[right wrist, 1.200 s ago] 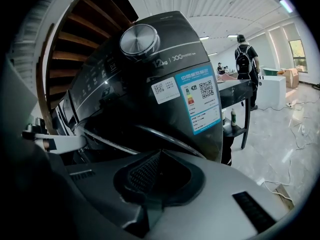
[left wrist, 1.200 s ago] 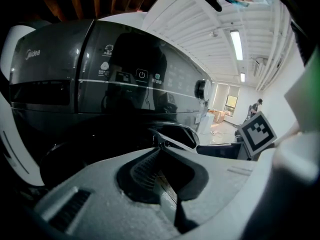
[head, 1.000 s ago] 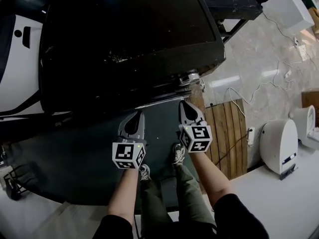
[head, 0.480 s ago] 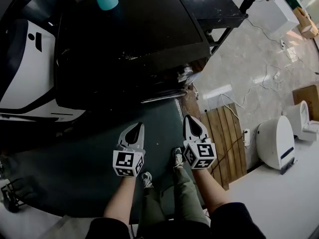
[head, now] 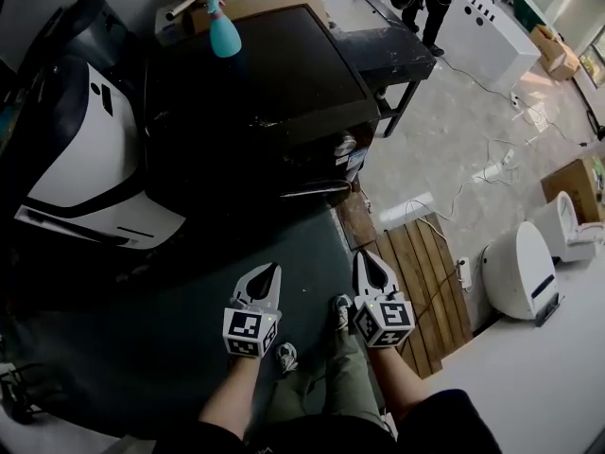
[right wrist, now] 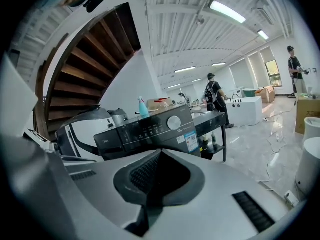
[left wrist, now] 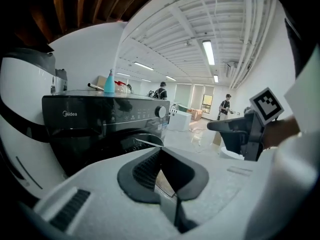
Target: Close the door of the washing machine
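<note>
Washing machine door (left wrist: 130,140) sits low on the black front of the washing machine (head: 255,93), under the control panel, and from the left gripper view its rim looks swung in against the front; I cannot tell whether the latch has caught. I judge the closing push to be done or nearly so. The left gripper (head: 272,270) and right gripper (head: 365,256) both hang well apart from the machine, side by side above my feet, each with its jaws clenched on nothing. If the door proves to stand proud, my next move calls for bringing one set of closed jaw tips to the rim and pressing squarely until it seats. The drum is hidden, so I cannot say what is inside. On top of the machine stands a teal bottle (head: 225,38), and behind it a cardboard box (head: 260,3) holds something pale and crumpled, too small to name.
</note>
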Demonstrator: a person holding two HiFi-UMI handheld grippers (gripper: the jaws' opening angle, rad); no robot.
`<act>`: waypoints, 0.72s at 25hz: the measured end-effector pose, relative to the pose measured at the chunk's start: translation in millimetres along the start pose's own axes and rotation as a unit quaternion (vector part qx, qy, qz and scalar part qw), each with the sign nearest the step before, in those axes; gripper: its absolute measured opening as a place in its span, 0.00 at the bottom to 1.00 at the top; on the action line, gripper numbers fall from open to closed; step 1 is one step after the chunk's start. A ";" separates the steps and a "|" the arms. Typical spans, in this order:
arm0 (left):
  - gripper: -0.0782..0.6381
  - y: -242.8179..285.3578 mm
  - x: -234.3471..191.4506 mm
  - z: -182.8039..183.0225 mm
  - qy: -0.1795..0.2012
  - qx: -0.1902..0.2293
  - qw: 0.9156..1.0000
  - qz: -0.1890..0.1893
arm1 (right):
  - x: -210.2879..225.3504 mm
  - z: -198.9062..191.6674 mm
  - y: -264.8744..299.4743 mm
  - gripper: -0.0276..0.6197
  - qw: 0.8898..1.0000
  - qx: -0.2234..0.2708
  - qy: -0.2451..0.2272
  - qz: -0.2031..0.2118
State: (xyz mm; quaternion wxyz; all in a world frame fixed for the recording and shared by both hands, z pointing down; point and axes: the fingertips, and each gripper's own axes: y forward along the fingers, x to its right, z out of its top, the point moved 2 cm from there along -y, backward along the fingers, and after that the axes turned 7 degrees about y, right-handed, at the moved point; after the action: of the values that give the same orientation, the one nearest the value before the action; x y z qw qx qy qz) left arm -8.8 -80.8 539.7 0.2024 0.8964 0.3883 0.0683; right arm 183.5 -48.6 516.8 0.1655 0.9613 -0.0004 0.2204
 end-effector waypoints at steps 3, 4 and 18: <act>0.13 -26.4 3.2 6.3 0.012 0.012 1.000 -0.005 | -13.0 1.2 -24.7 0.04 1.000 0.012 -0.003 -0.007; 0.13 -34.7 3.9 8.4 0.016 0.017 1.000 -0.006 | -16.3 0.6 -32.7 0.04 1.000 0.014 -0.006 -0.010; 0.13 -135.3 27.1 26.2 0.049 0.062 0.996 -0.051 | -80.2 6.5 -138.6 0.04 0.998 0.060 -0.021 -0.022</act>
State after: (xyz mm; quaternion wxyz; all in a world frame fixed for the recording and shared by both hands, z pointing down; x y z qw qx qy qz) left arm -73.2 14.1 458.7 0.1306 0.8819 0.4463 0.0781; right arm 124.0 74.6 433.2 0.1120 0.9736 0.0312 0.1964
